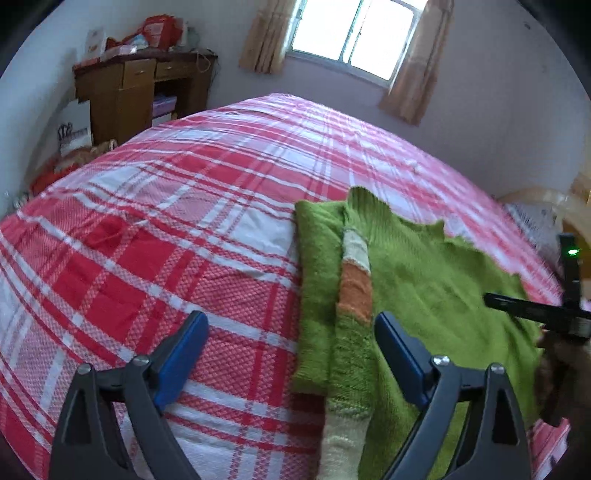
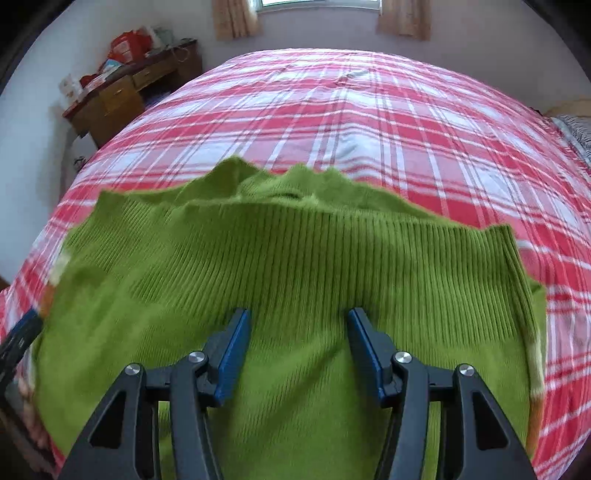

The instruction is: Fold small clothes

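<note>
Currently the green knit sweater [image 2: 288,288] lies flat on the red-and-white plaid bedspread [image 1: 155,229], near the bed's close edge. Its ribbed hem band [image 2: 332,243] runs across the right wrist view, wavy edge on the far side. One sleeve [image 1: 351,295], striped cream and orange, is folded inward along the sweater's left side in the left wrist view, lying on the green body.

Left gripper [image 1: 291,328]: jaws spread wide, nothing between the blue pads. One pad sits over bare bedspread, the other over the sweater, with the folded sleeve edge in the gap below. Can't tell whether either pad touches fabric.

Right gripper [image 2: 299,328]: jaws partly apart, hovering over the middle of the sweater just short of the ribbed band. No cloth pinched; the knit under the gap looks flat, not gathered.

A black piece of the right tool, with a green light, shows at the right edge of the left wrist view, over the sweater's far side.

Background: wooden desk [image 1: 140,96] with clutter on top against the far wall, window [image 1: 354,33] with beige curtains beyond the bed.
</note>
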### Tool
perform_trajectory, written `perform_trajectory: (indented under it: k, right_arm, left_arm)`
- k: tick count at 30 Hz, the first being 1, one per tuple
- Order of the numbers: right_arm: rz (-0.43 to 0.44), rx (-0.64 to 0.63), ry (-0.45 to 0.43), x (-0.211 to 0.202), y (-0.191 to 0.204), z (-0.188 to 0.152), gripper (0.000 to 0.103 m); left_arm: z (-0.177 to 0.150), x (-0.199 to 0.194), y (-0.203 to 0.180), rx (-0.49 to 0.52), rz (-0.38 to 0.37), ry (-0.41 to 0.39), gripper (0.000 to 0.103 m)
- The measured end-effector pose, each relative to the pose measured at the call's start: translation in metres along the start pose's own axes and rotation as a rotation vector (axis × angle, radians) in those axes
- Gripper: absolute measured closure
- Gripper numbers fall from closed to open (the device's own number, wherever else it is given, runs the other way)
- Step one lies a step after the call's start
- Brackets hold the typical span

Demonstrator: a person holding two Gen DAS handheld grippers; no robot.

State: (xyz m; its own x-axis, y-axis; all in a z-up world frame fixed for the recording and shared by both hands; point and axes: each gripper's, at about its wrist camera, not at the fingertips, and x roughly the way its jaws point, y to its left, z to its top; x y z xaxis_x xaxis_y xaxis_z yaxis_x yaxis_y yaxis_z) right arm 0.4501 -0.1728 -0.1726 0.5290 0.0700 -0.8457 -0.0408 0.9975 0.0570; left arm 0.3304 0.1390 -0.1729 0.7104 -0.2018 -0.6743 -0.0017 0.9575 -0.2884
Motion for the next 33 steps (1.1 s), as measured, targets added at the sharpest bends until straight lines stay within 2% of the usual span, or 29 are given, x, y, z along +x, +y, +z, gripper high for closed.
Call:
perform_trajectory:
  k: [5, 10, 12, 14, 18, 20, 22, 23, 28, 33]
  right_arm:
    - [-0.020, 0.003, -0.022, 0.008, 0.002, 0.014, 0.047]
    - [-0.032, -0.006, -0.070, 0.002, 0.004, 0.007, 0.047]
    - [-0.036, -0.004, -0.090, -0.012, 0.005, -0.002, 0.047]
    - [0.013, 0.008, -0.128, -0.031, 0.004, -0.018, 0.047]
    - [-0.017, -0.028, -0.159, -0.057, -0.002, -0.053, 0.047]
    - [-0.039, -0.003, -0.168, -0.064, -0.018, -0.069, 0.047]
    - [-0.060, 0.034, -0.139, -0.059, -0.039, -0.079, 0.042]
    - [-0.004, 0.085, -0.166, -0.062, -0.055, -0.086, 0.041]
    - [0.020, 0.142, -0.210, -0.073, -0.084, -0.107, 0.041]
    - [-0.014, 0.131, -0.189, -0.074, -0.078, -0.102, 0.040]
  left_arm:
    - [0.000, 0.003, -0.003, 0.016, 0.013, 0.007, 0.007]
    - [-0.001, 0.007, -0.011, 0.060, 0.064, 0.032, 0.004]
    - [-0.002, 0.011, -0.016, 0.093, 0.098, 0.050, 0.002]
    - [-0.003, 0.013, -0.020, 0.117, 0.128, 0.061, 0.001]
    - [-0.004, 0.015, -0.023, 0.135, 0.149, 0.074, 0.000]
    - [-0.004, 0.016, -0.025, 0.146, 0.163, 0.078, 0.000]
    - [-0.005, 0.018, -0.027, 0.162, 0.183, 0.090, 0.000]
    - [-0.005, 0.019, -0.029, 0.171, 0.193, 0.091, 0.000]
    - [-0.005, 0.018, -0.027, 0.166, 0.189, 0.087, 0.000]
    - [-0.006, 0.017, -0.029, 0.169, 0.193, 0.085, 0.000]
